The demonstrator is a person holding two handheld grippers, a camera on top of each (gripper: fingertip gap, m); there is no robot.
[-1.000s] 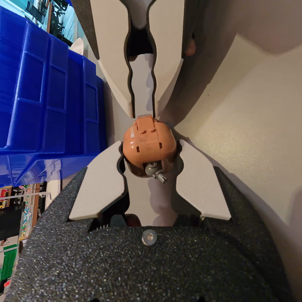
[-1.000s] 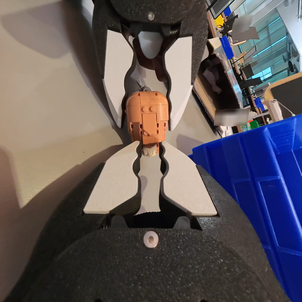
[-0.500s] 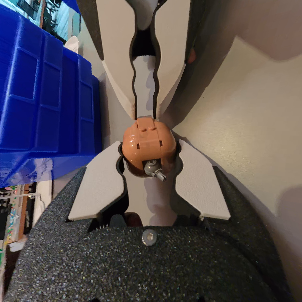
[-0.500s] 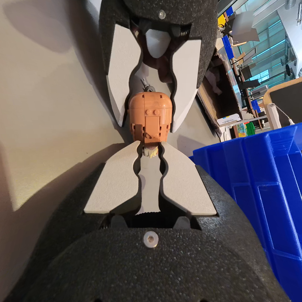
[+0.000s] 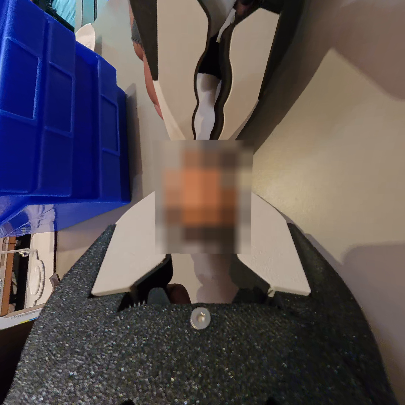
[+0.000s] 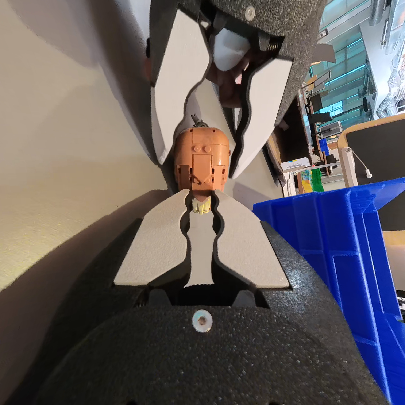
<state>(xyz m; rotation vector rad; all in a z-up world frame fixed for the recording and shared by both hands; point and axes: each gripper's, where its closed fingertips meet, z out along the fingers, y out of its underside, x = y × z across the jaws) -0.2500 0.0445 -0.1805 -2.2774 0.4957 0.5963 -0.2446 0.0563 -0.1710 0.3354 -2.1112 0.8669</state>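
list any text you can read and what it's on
White card with blue and yellow stripe, right wrist view background: print too small to read.
White box edge, left wrist view lower left: print blurred, unreadable.
Blue bin, brown brick head: no writing seen.

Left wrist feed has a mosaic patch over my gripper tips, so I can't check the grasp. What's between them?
Observer: The right wrist view shows a rounded brown brick-built piece clamped in the left gripper.
Operator: Is the right gripper on it too?
Observer: Yes. The right gripper is shut on the opposite end, where a pale yellow part sticks out between its tips.
Operator: Anything at my end?
Observer: A grey pin sticks out of that end, into the gap between the left gripper's fingers.
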